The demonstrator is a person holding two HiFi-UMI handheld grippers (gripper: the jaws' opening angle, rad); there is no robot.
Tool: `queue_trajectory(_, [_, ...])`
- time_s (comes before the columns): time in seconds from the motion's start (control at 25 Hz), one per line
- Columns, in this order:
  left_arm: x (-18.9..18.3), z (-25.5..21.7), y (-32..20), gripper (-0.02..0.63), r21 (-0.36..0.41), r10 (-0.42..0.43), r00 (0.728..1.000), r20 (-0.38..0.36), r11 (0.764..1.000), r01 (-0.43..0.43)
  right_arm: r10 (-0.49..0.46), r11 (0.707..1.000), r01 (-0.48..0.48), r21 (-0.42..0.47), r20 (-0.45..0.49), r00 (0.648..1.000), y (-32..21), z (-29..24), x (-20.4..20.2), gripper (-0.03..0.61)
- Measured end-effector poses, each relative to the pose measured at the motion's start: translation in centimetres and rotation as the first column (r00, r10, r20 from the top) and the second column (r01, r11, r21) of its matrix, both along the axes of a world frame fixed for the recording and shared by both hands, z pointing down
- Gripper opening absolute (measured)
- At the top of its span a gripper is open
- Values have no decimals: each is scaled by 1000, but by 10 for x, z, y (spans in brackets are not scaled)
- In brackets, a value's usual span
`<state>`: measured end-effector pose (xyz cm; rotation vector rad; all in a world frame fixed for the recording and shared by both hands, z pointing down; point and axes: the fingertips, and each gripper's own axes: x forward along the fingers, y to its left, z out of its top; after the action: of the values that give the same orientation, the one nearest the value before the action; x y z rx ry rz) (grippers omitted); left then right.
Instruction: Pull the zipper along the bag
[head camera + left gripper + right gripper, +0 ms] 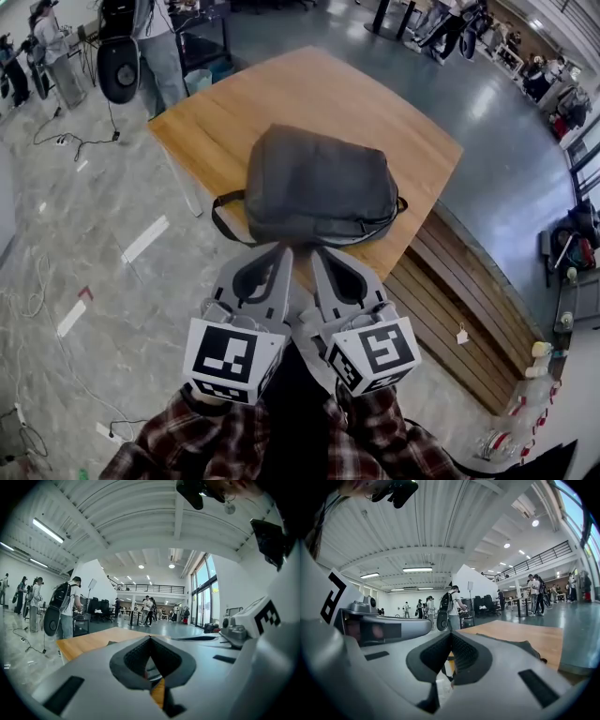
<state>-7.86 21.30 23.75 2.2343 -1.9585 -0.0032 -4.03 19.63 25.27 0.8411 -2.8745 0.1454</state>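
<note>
A grey backpack (314,183) lies flat on a wooden table (281,94), with a black strap loop (225,217) hanging off its near left corner. A dark zipper line (319,232) runs along its near edge; I cannot make out a pull. Both grippers are held side by side close to the body, short of the table's near edge and clear of the bag. The left gripper (284,249) (150,637) and right gripper (317,251) (451,633) are both shut with nothing between them. The right gripper view shows the bag (520,645) low at the right.
A wooden slatted bench (459,291) stands beside the table's right edge. A person with a black backpack (155,47) stands at a cart beyond the table's far left corner. Cables (66,141) and tape marks (142,239) lie on the floor at the left.
</note>
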Motion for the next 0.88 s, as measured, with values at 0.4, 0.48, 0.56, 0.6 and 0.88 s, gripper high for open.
queue_trajectory(0.4, [-46,-17,-191,8,-9,140,990,22,990,-140,122,993,-122,4,14,992,-182,-17,-47,11])
queue_trajectory(0.48, [-36,-13,-219,8,-21,180,983,23,984,-179,162,987,-162,-4,6,987,-208,-16,-36,9])
queue_trajectory(0.56, [-25,-7,-243,8,-41,221,975,25,975,-219,211,977,-211,-15,-5,977,-231,-13,-21,9])
queue_trajectory(0.6, [-21,-3,-253,8,-53,242,970,23,969,-240,237,971,-238,-24,-11,971,-242,-11,-14,11])
queue_trajectory(0.88, [17,37,-296,8,-169,406,914,-17,900,-402,435,896,-438,-76,-59,899,-279,14,47,9])
